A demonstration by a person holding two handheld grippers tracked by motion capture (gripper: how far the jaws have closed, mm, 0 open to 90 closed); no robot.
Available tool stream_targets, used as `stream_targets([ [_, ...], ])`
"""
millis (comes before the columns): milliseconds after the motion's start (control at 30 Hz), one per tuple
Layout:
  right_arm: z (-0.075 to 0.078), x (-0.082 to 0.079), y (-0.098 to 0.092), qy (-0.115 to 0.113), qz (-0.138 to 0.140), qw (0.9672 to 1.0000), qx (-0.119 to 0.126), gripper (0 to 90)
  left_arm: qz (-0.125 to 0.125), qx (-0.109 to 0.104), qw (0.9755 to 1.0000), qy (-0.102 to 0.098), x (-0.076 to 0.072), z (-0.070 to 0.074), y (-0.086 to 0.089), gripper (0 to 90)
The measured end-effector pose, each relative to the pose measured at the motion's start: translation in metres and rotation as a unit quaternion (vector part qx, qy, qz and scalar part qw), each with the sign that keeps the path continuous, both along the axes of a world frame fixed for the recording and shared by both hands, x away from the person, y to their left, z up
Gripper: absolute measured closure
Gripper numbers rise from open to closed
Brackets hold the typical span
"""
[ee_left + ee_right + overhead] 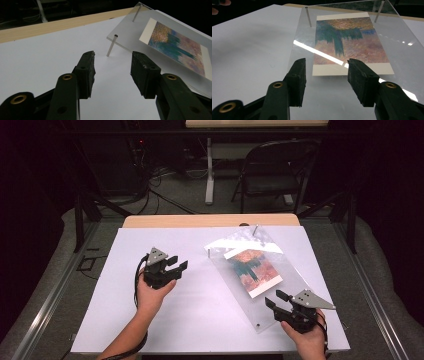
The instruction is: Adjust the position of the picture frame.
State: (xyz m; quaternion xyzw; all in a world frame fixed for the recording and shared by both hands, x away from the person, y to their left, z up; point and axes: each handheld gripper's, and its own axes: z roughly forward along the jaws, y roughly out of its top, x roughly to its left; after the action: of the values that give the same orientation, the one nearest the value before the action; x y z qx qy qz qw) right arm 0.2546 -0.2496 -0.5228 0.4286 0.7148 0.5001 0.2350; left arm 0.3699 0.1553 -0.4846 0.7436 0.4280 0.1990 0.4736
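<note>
Right claw (325, 75) sits half-open at the near end of the clear acrylic display plate (280, 285), jaws straddling nothing, pads off the sheet. Plate lies toward the bench's right edge, far end propped on thin metal standoff pins (111, 45), painted postcard with white borders (252, 270) on it. Left claw (112, 72) is also empty and part-open, well left of the plate and aimed at its near pin. Risks: a slick acrylic edge could slip from the pads; lifting one end (card looks loose) could slide the card off or shift the pins.
</note>
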Motion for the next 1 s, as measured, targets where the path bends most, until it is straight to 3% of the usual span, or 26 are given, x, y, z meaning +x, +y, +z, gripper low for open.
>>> stream_targets([
  [200, -0.001, 0.001, -0.003, 0.004, -0.002, 1.0000, 0.009, 48.2, 0.001, -0.002, 1.0000, 0.001, 0.021, -0.003, -0.007, 57.3],
  [367, -0.002, 0.003, -0.005, 0.012, -0.003, 0.9998, 0.018, 48.1, 0.000, 0.011, 0.9998, 0.016, 0.043, -0.021, -0.017, 59.3],
  [633, -0.004, 0.004, -0.008, 0.019, -0.004, 0.9994, 0.028, 47.6, -0.003, 0.037, 0.9989, 0.028, 0.064, -0.043, -0.031, 62.5],
  [1000, -0.003, 0.004, -0.012, 0.023, -0.007, 0.9990, 0.038, 47.2, -0.021, 0.055, 0.9977, 0.035, 0.081, -0.058, -0.049, 65.2],
])
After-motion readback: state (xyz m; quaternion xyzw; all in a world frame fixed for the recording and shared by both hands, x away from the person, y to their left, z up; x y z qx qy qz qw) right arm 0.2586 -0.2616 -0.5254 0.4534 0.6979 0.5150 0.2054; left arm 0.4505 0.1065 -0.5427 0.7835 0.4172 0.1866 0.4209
